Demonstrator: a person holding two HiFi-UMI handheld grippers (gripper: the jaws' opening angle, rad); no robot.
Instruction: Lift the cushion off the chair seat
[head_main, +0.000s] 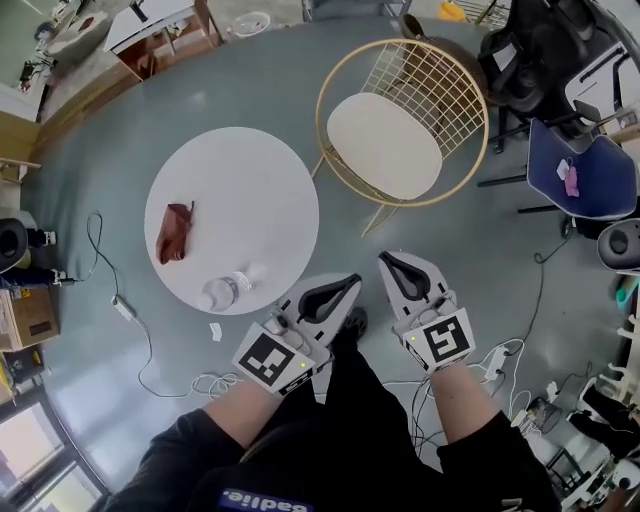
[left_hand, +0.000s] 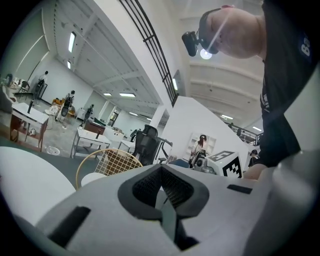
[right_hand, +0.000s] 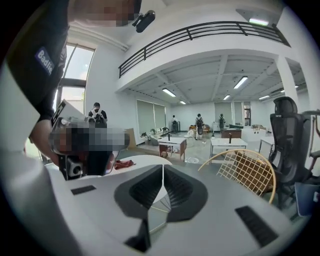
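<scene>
A white oval cushion lies on the seat of a gold wire chair at the upper right of the head view. Both grippers are low in that view, well short of the chair, over the person's legs. My left gripper has its jaws together and holds nothing. My right gripper is also shut and empty. In the left gripper view the chair and a strip of cushion show far beyond the gripper. The right gripper view has the chair to the right of the gripper.
A round white table stands left of the chair with a red cloth and a lying water bottle. Cables trail on the grey floor. A blue chair and a black office chair stand at the right.
</scene>
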